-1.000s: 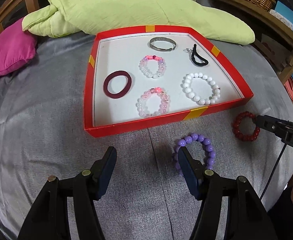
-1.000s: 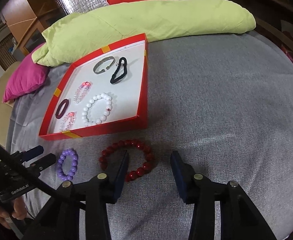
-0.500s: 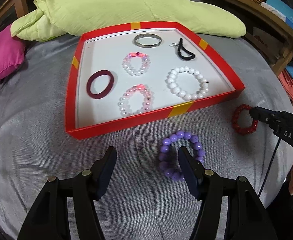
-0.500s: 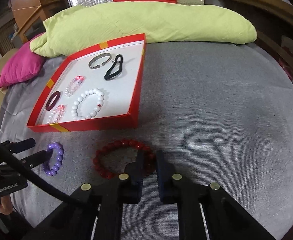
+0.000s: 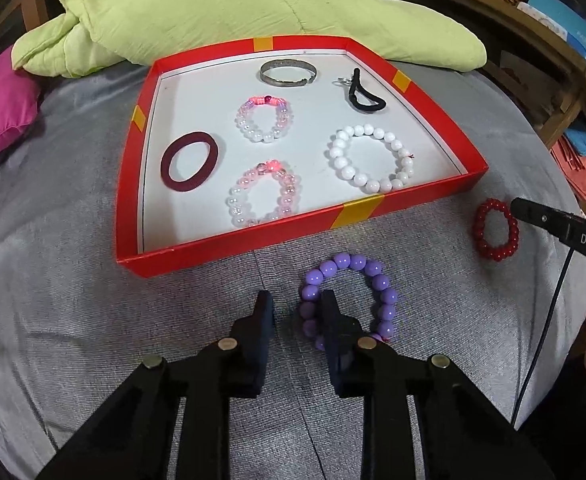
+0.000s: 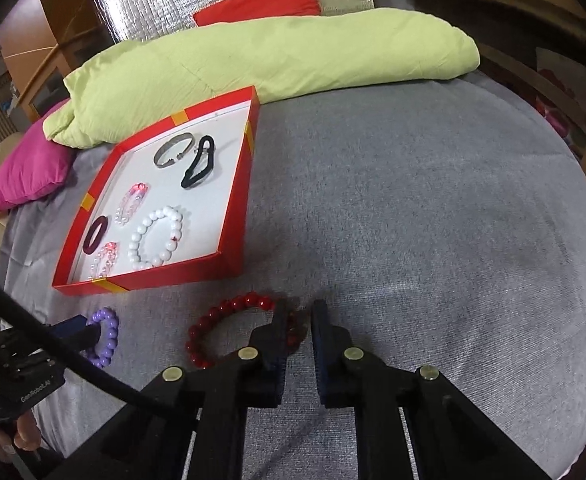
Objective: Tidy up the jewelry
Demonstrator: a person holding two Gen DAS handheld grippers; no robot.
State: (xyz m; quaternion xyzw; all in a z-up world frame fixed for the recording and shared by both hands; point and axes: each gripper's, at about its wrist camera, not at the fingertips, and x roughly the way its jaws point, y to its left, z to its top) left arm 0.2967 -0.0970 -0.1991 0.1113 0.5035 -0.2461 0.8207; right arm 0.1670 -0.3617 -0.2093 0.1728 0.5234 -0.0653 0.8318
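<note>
**Two bead bracelets on the cloth, six pieces in the tray**

Left wrist view. A grey woven cloth (image 5: 93, 320) covers the surface. A rumpled lime-green quilt (image 5: 233, 12) lies just behind the shallow red cardboard tray (image 5: 229, 240); a magenta cushion (image 5: 1, 108) sits at far left. The left gripper (image 5: 297, 312) is low over the cloth, its black fingers (image 5: 263, 316) partly drawn in with a gap left between them. The right-hand finger sits inside the loop of the purple round-bead bracelet (image 5: 349, 300), the other outside it; the beads between them are not clamped. This bracelet lies on the cloth just in front of the tray's near wall. Tray contents on the white floor: a silver metal bangle (image 5: 288, 73), a black elastic hair tie (image 5: 363, 98), two pink-and-clear bead bracelets (image 5: 264, 120), a maroon fabric hair ring (image 5: 189, 161), a white pearl-bead bracelet (image 5: 373, 159). None touch.

Right wrist view. The right gripper (image 6: 299, 320) has its fingers nearly together, straddling the right side of the dark red glossy-bead bracelet (image 6: 221, 320). Whether they press the beads, I cannot tell. The bracelet lies flat on the cloth near the tray's right front corner.
</note>
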